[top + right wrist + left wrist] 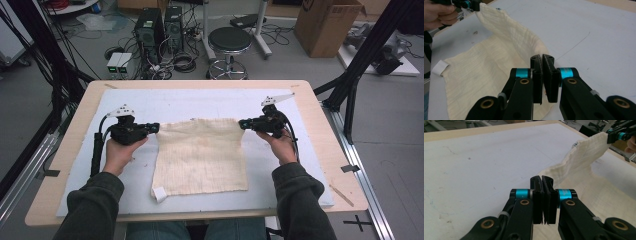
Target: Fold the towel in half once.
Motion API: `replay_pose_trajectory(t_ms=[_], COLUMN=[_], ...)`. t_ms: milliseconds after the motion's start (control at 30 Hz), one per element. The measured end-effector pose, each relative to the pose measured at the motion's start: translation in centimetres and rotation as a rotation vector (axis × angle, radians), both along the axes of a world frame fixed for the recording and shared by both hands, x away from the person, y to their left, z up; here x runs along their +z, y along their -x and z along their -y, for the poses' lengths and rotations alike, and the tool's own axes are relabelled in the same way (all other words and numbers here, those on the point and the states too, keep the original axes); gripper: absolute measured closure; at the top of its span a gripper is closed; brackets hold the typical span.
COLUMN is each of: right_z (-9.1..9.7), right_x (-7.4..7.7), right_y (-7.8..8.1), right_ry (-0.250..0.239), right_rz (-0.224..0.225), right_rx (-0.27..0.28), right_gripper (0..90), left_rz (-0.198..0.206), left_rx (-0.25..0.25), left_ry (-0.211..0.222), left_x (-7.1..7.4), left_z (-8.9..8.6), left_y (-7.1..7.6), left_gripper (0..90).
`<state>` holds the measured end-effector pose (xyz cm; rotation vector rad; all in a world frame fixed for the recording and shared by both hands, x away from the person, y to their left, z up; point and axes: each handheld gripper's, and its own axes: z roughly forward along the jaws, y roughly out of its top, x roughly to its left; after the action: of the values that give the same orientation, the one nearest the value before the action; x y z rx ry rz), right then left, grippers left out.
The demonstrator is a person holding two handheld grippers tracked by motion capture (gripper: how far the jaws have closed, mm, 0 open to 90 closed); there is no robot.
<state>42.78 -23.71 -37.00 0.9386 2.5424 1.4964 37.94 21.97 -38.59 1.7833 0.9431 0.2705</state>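
Your left gripper (154,128) has its jaws pressed together on the far left corner of the cream cloth (200,157), and your right gripper (244,123) is pinched shut on the far right corner the same way. Between the two, the cloth's far edge hangs lifted and slightly slack, while the rest lies flat on the white mat (75,175), running back from the jaws towards you. A small white tag (160,194) sits at the near corner on your left gripper's side.

Your left hand (119,154) wraps its gripper from below, jaws pointing level across at the right one. Your right hand (281,146) mirrors it, both forearms in dark sleeves.

In each gripper view the pinched corner is mostly hidden between the black jaws, so how much fabric is caught is hard to make out. The mat rests on a wooden table (327,140) outside your right gripper.
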Motion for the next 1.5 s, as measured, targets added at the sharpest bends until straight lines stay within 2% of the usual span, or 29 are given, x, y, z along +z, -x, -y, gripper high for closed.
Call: replay_pose_trajectory(t_ms=[233,700,800,900,1033,1267,1500], right_z=[0.2,0.0,0.0,0.0,0.2,0.3,0.5], right_x=[-0.4,0.3,0.4,0.4,-0.1,-0.9,-1.4], right_y=[0.3,1.7,1.9,2.1,2.4,3.1,3.7], right_ry=[0.003,0.021,0.023,0.028,0.024,0.027,0.029], right_rz=[-0.005,0.009,0.012,0.014,0.012,0.006,-0.005], right_rx=[0.005,0.042,0.051,0.051,0.054,0.061,0.069], right_gripper=[86.4,86.4,86.4,86.4,86.4,86.4,86.4], left_rz=[0.005,0.018,0.021,0.016,0.014,0.027,0.016], left_rx=[-0.016,-0.068,-0.068,-0.067,-0.07,-0.095,-0.095], left_ry=[0.002,-0.019,-0.006,-0.014,-0.007,-0.03,-0.037], left_x=[0.0,0.5,0.3,0.0,-0.3,-0.1,-1.0], left_z=[0.0,0.5,0.4,0.2,0.1,0.4,0.1], left_y=[0.5,1.7,2.1,2.4,2.7,3.4,4.1], left_gripper=[87.1,87.1,87.1,87.1,87.0,87.0,87.0])
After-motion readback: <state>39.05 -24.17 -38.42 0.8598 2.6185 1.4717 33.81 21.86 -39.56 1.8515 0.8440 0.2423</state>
